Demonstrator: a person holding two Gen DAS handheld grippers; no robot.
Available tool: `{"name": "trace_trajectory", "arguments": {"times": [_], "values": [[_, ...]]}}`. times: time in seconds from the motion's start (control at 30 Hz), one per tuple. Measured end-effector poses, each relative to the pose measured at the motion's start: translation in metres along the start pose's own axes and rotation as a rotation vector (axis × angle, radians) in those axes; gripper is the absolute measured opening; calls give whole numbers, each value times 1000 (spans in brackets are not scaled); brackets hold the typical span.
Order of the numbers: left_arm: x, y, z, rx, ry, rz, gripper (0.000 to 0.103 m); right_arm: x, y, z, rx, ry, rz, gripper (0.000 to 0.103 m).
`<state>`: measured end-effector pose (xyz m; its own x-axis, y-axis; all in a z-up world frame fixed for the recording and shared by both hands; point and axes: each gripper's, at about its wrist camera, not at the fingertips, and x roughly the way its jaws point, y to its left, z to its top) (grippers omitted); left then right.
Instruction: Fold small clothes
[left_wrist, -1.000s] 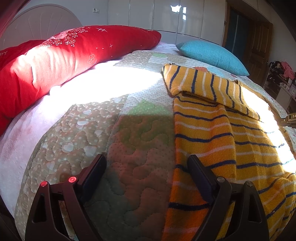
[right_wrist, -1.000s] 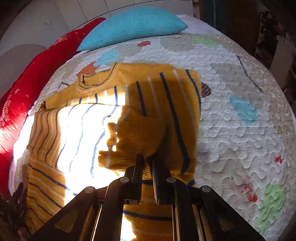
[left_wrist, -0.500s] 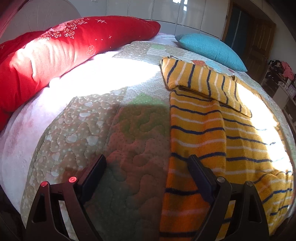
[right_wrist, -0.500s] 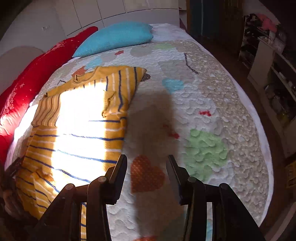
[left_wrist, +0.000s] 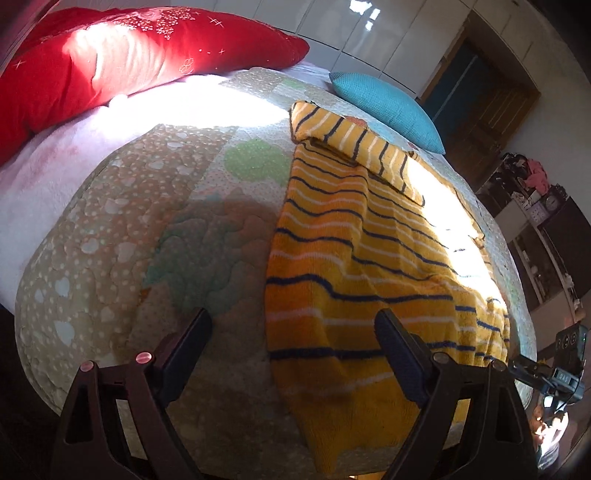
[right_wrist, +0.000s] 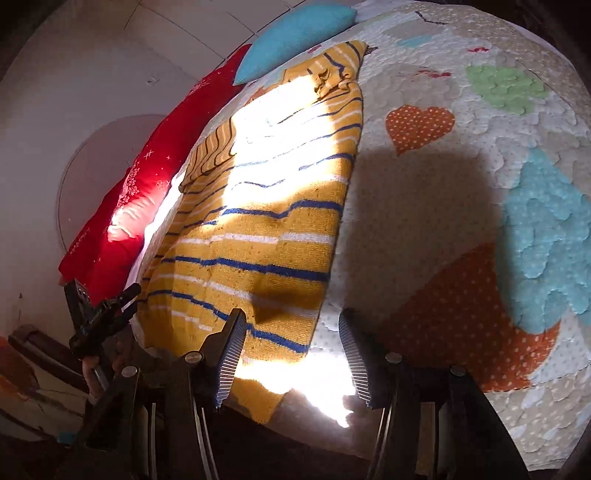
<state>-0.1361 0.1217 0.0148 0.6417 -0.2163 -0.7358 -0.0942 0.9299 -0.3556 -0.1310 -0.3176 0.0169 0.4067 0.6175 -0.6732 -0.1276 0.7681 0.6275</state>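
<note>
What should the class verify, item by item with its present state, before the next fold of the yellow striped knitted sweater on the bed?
1. Yellow, blue-striped knitted sweater flat on patchwork quilt: ok.
2. Both sleeves folded in: ok.
3. Left tool open, nothing held: ok.
4. Right tool, jaws just been opening, nothing between them: ok.
5. Hem within the bed's edge: not ok, it overhangs.
6. Either tool touching the hem: cannot tell.

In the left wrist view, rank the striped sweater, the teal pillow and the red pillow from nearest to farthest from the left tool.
1. Striped sweater, right beneath the left tool.
2. Red pillow, far left.
3. Teal pillow, far right, roughly as distant; too close to call.
</note>
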Motion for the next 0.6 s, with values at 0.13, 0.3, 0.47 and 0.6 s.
{"name": "trace_trajectory", "arguments": {"times": [0.13, 0.3, 0.47, 0.6], "values": [[3, -18, -14, 46, 20, -50, 89, 11, 2, -3, 57, -14, 78, 62], [-2, -26, -26, 74, 18, -61, 63, 13, -1, -18, 122, -24, 170, 62], [-8, -5, -29, -30, 54, -178, 46, 28, 1, -38, 158, 20, 244, 62], [-4, 7, -25, -122, 73, -257, 48, 33, 3, -36, 167, 24, 254, 62]]}}
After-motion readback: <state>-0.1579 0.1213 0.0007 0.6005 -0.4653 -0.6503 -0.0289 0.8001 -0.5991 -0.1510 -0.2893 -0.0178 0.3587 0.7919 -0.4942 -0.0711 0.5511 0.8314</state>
